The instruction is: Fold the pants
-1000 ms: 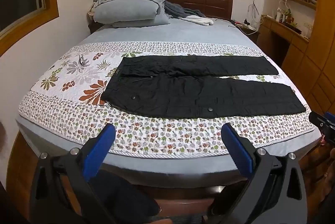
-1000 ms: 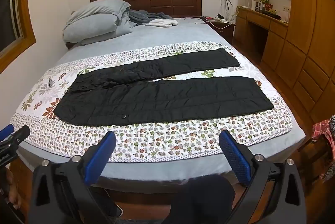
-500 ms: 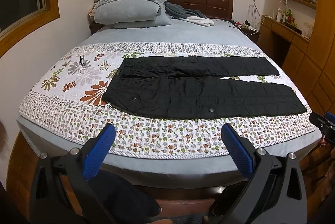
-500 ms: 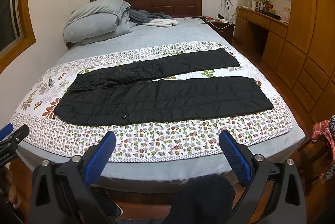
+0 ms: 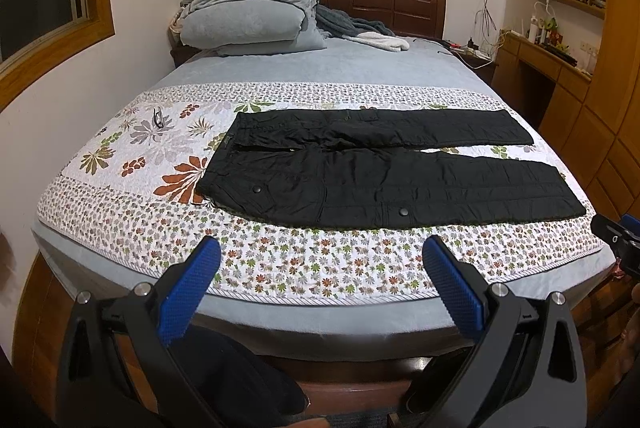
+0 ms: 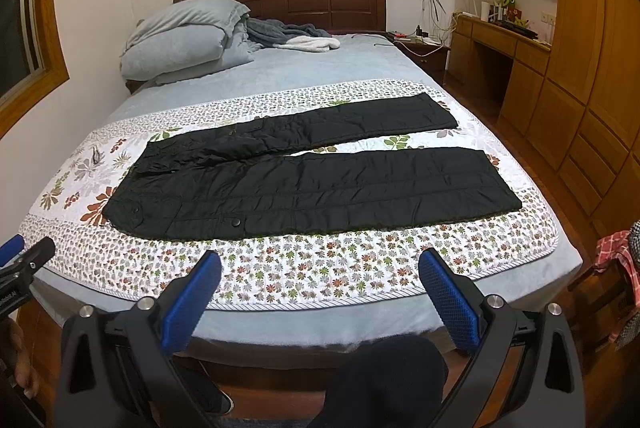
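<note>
Pants [image 5: 384,171] lie flat and unfolded across the floral quilt [image 5: 280,260], waistband toward its left end, both legs spread apart toward its right end, likely laid out so one leg can be folded onto the other. Left gripper [image 5: 320,260] and right gripper [image 6: 320,272] hang off the quilt's near edge, jaws spread wide and empty. Beyond both sets of jaws, the pants sit well apart from the fingertips, untouched.

Even warm indoor light, dark windows, sharp focus, heavy fisheye bending and black corners.
</note>
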{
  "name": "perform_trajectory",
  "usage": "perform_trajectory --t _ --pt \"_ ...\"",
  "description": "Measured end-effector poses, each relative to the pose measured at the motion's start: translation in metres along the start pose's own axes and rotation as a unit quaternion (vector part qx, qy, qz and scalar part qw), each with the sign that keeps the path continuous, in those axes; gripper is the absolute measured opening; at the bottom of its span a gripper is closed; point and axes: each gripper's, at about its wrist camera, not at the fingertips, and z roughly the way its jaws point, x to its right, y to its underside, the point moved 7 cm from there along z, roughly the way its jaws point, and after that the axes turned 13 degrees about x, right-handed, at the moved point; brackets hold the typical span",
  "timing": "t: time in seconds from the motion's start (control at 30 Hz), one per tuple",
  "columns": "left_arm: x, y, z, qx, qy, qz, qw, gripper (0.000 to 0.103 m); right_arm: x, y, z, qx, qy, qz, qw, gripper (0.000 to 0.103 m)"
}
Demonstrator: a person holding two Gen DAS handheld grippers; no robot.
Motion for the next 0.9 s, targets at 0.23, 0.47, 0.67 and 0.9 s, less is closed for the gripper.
perform_trajectory --t 0.23,0.47,0.67,0.9 --pt "-0.0010 -0.0048 -0.0037 0.003 -0.002 0.001 1.0000 0.100 0.0006 -0.0010 -0.0003 0.001 0.001 0.000 1.000 0.100" --pt "-0.0012 -0.0055 -0.0043 0.003 -0.002 0.001 1.0000 0.100 0.0011 -0.0016 -0.0007 0.002 0.001 -0.001 1.000 0.100" --pt "0.0008 -0.0051 -0.0047 0.004 -0.002 0.002 1.0000 0.100 0.0008 -0.0017 -0.0012 0.002 0.002 -0.002 1.000 0.100" --pt "0.0031 -0.0051 -0.0040 0.003 -0.003 0.001 1.0000 0.100 0.0014 -0.0025 -0.0019 0.004 0.003 -0.003 1.000 0.100"
